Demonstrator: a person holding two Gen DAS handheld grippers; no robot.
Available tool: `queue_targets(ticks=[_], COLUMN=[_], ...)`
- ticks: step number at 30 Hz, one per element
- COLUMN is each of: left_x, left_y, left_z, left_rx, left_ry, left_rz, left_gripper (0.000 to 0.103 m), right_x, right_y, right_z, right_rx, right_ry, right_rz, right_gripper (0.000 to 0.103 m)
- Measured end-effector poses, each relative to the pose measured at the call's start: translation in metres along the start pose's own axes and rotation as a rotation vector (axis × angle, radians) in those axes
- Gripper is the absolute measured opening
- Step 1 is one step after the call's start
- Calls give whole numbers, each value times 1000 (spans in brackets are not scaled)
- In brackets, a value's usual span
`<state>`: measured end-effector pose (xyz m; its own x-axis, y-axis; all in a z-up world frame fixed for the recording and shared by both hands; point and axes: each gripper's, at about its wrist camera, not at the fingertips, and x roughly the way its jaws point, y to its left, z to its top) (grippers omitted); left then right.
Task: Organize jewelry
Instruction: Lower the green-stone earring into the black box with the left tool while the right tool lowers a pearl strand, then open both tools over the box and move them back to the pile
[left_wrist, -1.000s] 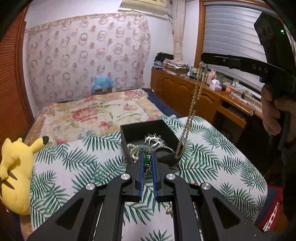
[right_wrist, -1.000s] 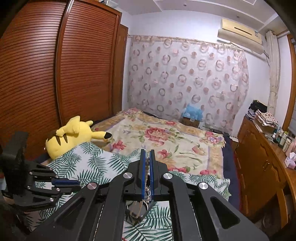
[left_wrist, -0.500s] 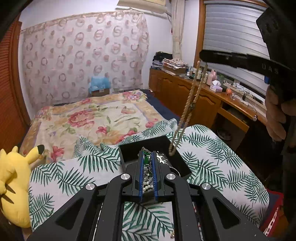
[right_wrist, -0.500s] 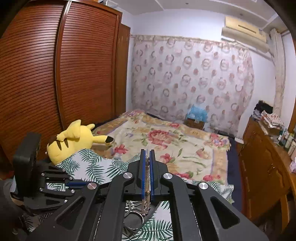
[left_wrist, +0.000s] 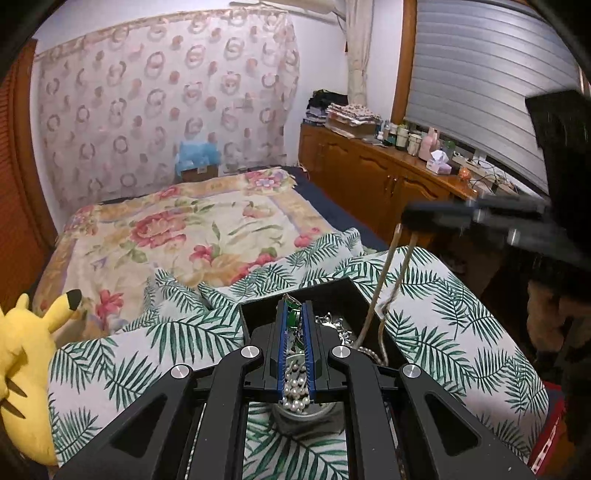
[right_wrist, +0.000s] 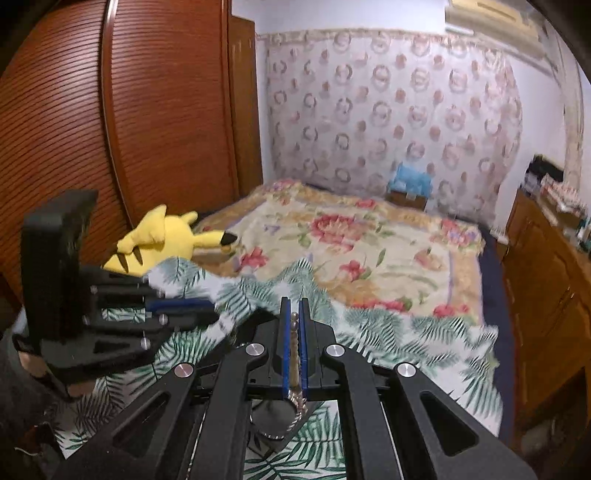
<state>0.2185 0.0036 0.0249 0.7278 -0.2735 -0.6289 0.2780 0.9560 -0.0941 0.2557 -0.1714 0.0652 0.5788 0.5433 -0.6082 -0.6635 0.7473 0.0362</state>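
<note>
A black jewelry box (left_wrist: 334, 291) sits on the palm-leaf cloth, filled with silver chains and pearls. My left gripper (left_wrist: 295, 314) is shut on a green beaded piece (left_wrist: 293, 317) over the box; white pearls (left_wrist: 295, 384) show between its fingers lower down. My right gripper (right_wrist: 294, 314) is shut on a beige beaded necklace (right_wrist: 294, 332). In the left wrist view the right gripper (left_wrist: 417, 216) hovers to the right of the box and the necklace (left_wrist: 378, 291) hangs from it down into the box.
A yellow plush toy (left_wrist: 26, 373) lies at the bed's left edge. A floral bedspread (left_wrist: 177, 229) covers the far bed. A wooden dresser (left_wrist: 373, 173) with bottles runs along the right. A wooden wardrobe (right_wrist: 122, 122) stands on the left.
My right gripper has lowered with the beaded necklace, which now reaches down into the box. My left gripper has moved forward over the box, still shut.
</note>
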Motion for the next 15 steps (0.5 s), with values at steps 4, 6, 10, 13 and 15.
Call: queue_targets(ticks=[4, 6, 10, 13, 15], left_x=[12, 18, 26, 30, 34], left_y=[1, 0, -3, -3, -3], left_z=[-1, -1, -2, -2, -1], left_rx=[-1, -1, 2, 3, 3], left_ry=[20, 29, 46, 54, 61], left_rz=[-7, -9, -11, -12, -13], left_gripper=[7, 7, 7, 7, 7], right_x=[24, 31, 36, 36, 34], right_y=[0, 0, 1, -3, -7], right_z=[-22, -30, -38, -43, -47], right_rx=[38, 47, 44, 48, 56], right_ry=[48, 61, 69, 69, 68], right_rz=[32, 42, 36, 27, 21], right_gripper=[6, 6, 7, 7, 7])
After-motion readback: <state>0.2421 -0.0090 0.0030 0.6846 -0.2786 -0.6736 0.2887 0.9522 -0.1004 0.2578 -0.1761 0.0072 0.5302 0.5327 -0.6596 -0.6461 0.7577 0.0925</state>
